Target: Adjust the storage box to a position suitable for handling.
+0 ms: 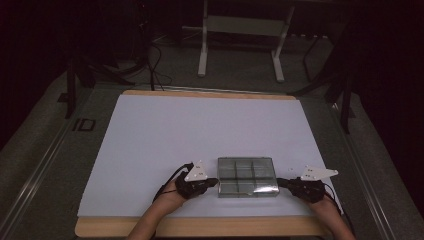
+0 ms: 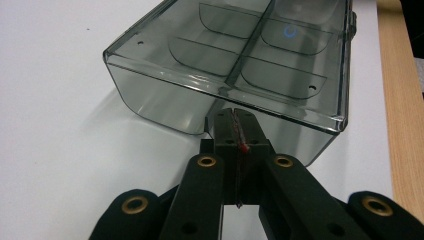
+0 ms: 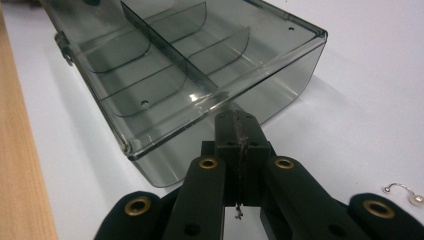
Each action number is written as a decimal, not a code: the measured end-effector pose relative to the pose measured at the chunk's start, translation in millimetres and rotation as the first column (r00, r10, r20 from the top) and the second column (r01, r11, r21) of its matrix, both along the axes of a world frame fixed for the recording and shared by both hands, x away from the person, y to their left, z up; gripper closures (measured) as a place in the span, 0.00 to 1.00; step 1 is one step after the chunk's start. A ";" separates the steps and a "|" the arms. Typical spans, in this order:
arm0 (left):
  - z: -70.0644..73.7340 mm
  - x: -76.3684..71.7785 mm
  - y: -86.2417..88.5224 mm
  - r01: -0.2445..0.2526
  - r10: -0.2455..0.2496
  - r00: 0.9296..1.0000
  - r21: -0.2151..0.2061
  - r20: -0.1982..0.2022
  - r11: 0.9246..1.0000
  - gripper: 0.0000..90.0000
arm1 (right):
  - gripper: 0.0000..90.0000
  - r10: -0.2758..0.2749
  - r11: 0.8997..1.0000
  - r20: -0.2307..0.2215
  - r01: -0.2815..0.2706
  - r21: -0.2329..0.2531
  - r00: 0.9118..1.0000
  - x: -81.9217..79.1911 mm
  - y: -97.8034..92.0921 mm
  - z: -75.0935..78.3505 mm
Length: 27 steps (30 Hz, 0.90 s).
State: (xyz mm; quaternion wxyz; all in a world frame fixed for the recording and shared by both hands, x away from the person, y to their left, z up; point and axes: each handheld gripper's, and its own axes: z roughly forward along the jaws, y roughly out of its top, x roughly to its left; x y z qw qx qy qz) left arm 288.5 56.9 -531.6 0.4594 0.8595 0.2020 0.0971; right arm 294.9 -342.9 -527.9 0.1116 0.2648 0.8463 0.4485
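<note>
The white worktop [image 1: 150,140] carries a smoky clear compartment box [image 1: 247,176] near its front edge, lying flat and close to the person, probably so both hands reach it easily. The left tool [image 1: 212,182] and right tool [image 1: 281,183] press against its opposite short walls, each with its jaws clenched together on nothing, which looks like a way to steady or square the box rather than lift it. A small pearl hook earring [image 3: 406,194] lies just beside the right tool.

Glossy smoky clear-plastic box [image 1: 247,176] on matt white sheet [image 1: 165,135]
</note>
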 end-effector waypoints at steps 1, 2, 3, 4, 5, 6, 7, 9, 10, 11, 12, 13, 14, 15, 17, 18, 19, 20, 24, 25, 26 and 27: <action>0.0 0.4 0.3 0.001 -0.001 1.000 -0.001 -0.004 1.000 1.00 | 1.00 -0.001 1.000 0.006 0.001 -0.001 1.000 -0.6 0.2 0.9; 0.0 0.5 0.3 0.001 -0.001 1.000 -0.002 -0.005 1.000 1.00 | 1.00 -0.001 1.000 0.007 0.001 -0.003 1.000 -0.9 0.2 1.8; 0.2 0.5 0.1 0.003 -0.003 1.000 0.001 -0.002 1.000 1.00 | 1.00 -0.002 1.000 0.009 0.002 0.000 1.000 -0.9 0.0 2.5; 0.5 0.3 0.0 0.002 -0.002 1.000 0.003 0.001 1.000 1.00 | 1.00 -0.001 1.000 0.008 0.001 0.007 1.000 -1.1 -0.3 3.3; 1.1 0.1 0.4 0.000 0.000 1.000 -0.005 -0.001 1.000 1.00 | 1.00 -0.001 1.000 0.006 0.001 0.011 1.000 -1.2 -0.4 4.3; 1.9 0.3 1.0 0.000 0.000 1.000 -0.012 -0.003 1.000 1.00 | 1.00 0.000 1.000 0.008 0.000 0.002 1.000 -1.6 0.0 5.0; 2.7 0.3 1.1 0.001 -0.001 1.000 -0.015 -0.003 1.000 1.00 | 1.00 0.004 1.000 0.012 -0.004 -0.003 1.000 -1.8 0.1 5.3; 3.6 0.3 0.3 0.005 -0.005 1.000 -0.003 0.001 1.000 1.00 | 1.00 0.006 1.000 0.004 -0.006 0.005 1.000 -1.3 -0.6 5.0; 3.6 0.3 0.3 0.005 -0.005 1.000 -0.003 0.001 1.000 1.00 | 1.00 0.006 1.000 0.004 -0.006 0.005 1.000 -1.3 -0.6 5.0; 3.7 0.0 0.0 0.004 -0.004 1.000 -0.002 0.002 1.000 1.00 | 1.00 0.005 1.000 0.006 -0.005 0.006 1.000 -1.5 -0.6 4.8; 3.8 0.0 -0.1 0.004 -0.004 1.000 0.000 0.003 1.000 1.00 | 1.00 0.005 1.000 0.006 -0.005 0.006 1.000 -1.5 -0.6 4.8; 4.5 -0.4 -0.6 0.004 -0.004 1.000 0.006 0.007 1.000 1.00 | 1.00 0.007 1.000 0.003 -0.007 0.011 1.000 -1.5 -1.1 4.5; 4.7 -0.5 -0.8 0.003 -0.003 1.000 0.009 0.009 1.000 1.00 | 1.00 0.008 1.000 0.001 -0.008 0.012 1.000 -1.4 -1.3 4.3; 4.6 -0.5 -0.7 0.002 -0.002 1.000 0.008 0.006 1.000 1.00 | 1.00 0.013 1.000 -0.005 -0.013 0.013 1.000 -1.4 -1.5 4.1; 4.4 -0.8 -0.8 0.000 0.000 1.000 0.006 0.008 1.000 1.00 | 1.00 0.017 1.000 -0.006 -0.017 0.015 1.000 -1.8 -1.9 3.8; 4.5 -0.8 -0.8 0.000 0.000 1.000 0.007 0.006 1.000 1.00 | 1.00 0.019 1.000 -0.006 -0.019 0.015 1.000 -1.7 -2.0 3.8; 4.5 -0.8 -0.8 0.000 0.000 1.000 0.007 0.006 1.000 1.00 | 1.00 0.019 1.000 -0.006 -0.019 0.015 1.000 -1.7 -2.0 3.8; 4.8 -0.8 -0.9 0.001 -0.001 1.000 0.011 0.009 1.000 1.00 | 1.00 0.020 1.000 -0.005 -0.020 0.015 1.000 -1.6 -2.0 3.9; 4.9 -0.5 -0.8 0.002 -0.002 1.000 0.011 0.006 1.000 1.00 | 1.00 0.023 1.000 -0.003 -0.023 0.013 1.000 -1.8 -2.0 4.0; 4.9 -0.5 -0.8 0.002 -0.002 1.000 0.011 0.006 1.000 1.00 | 1.00 0.023 1.000 -0.003 -0.023 0.013 1.000 -1.8 -2.0 4.0; 5.0 -0.6 -0.9 0.002 -0.002 1.000 0.012 0.006 1.000 1.00 | 1.00 0.025 1.000 -0.005 -0.025 0.017 1.000 -1.5 -2.5 3.7; 5.2 -0.9 -1.1 0.002 -0.002 1.000 0.014 0.009 1.000 1.00 | 1.00 0.026 1.000 -0.004 -0.026 0.017 1.000 -1.6 -2.5 3.7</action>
